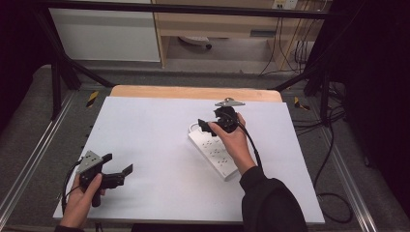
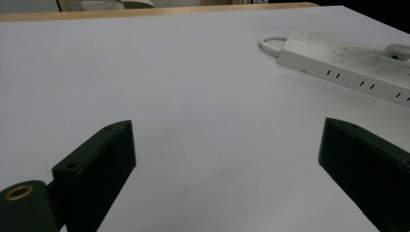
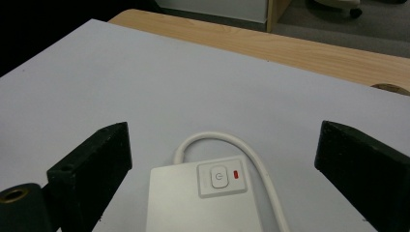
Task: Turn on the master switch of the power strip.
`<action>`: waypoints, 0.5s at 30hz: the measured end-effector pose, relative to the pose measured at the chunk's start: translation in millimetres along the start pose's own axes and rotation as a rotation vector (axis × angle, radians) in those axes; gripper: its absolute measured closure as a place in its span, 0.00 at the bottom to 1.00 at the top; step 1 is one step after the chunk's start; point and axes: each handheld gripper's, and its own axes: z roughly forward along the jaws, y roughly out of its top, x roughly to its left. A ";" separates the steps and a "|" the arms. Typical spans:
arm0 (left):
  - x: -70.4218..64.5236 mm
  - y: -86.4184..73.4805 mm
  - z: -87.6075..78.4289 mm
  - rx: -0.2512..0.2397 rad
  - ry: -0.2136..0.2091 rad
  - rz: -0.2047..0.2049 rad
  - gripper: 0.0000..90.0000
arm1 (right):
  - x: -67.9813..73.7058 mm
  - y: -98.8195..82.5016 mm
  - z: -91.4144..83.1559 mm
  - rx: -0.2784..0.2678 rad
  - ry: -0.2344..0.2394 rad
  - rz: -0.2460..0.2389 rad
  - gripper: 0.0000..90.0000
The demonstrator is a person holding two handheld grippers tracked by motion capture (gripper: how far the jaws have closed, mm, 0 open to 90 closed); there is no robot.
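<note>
A white power strip (image 1: 212,152) lies slantwise on the white sheet (image 1: 154,130), right of the middle. My right gripper (image 1: 209,123) hovers over its far end, open, with nothing between its fingers. In the right gripper view the strip's end (image 3: 193,208) sits just below my right gripper (image 3: 225,137), with its switch button (image 3: 220,178), a small red light (image 3: 236,174) and the looping white cord (image 3: 217,137). My left gripper (image 1: 118,163) stands open near the sheet's front left corner, well apart from the strip. From my left gripper (image 2: 227,137) the strip (image 2: 348,65) lies far off to the upper right.
The wooden table edge (image 1: 193,92) shows beyond the sheet. Black frame bars (image 1: 58,72) stand at the back left and right. Cables (image 1: 333,145) trail over the floor on the right. A cabinet (image 1: 106,34) and wooden shelving (image 1: 217,24) stand behind.
</note>
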 end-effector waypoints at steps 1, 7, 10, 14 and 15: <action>0.0 -0.1 0.1 0.002 0.001 0.000 0.07 | -0.5 0.1 -3.0 -0.005 0.004 0.001 0.08; 1.0 -0.4 -0.1 0.004 0.003 -0.011 0.07 | -1.8 1.8 -17.4 -0.021 0.031 -0.001 0.09; 1.2 -0.4 -0.6 0.005 0.002 -0.010 0.07 | -2.1 2.1 -24.5 -0.027 0.042 -0.003 0.09; 1.1 -0.3 -0.6 0.004 0.000 -0.011 0.07 | -3.7 2.1 -34.5 -0.041 0.051 -0.006 0.09; 1.1 -0.3 -0.5 0.002 0.000 -0.011 0.07 | -4.3 2.1 -37.0 -0.045 0.054 -0.003 0.09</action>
